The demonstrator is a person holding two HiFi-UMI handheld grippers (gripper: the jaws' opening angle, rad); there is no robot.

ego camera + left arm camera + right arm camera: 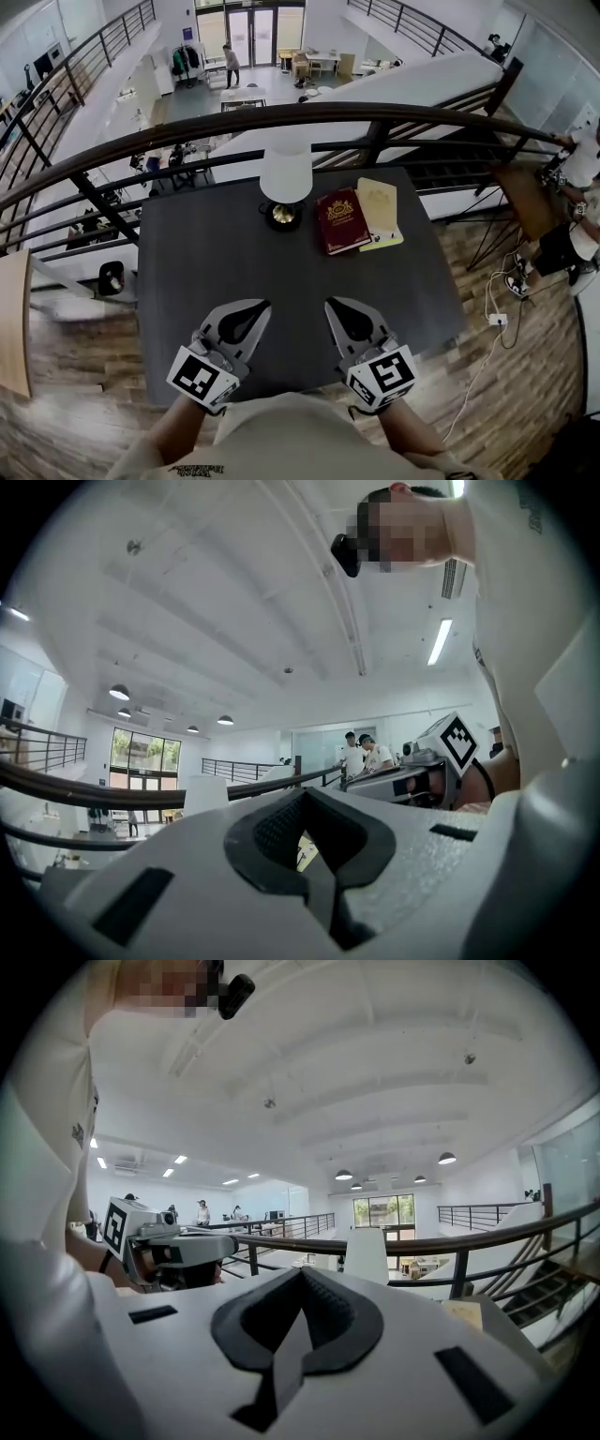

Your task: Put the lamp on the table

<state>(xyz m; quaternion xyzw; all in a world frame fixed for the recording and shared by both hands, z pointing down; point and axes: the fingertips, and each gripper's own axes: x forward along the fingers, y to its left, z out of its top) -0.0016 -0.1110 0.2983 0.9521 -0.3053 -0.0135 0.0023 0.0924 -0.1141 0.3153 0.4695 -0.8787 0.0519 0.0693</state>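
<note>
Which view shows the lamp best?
The head view: the lamp stands whole on the dark table, base included. Both gripper views catch only its white shade, small and far off.

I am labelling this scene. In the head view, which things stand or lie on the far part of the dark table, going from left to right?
lamp → red book → beige book
</note>
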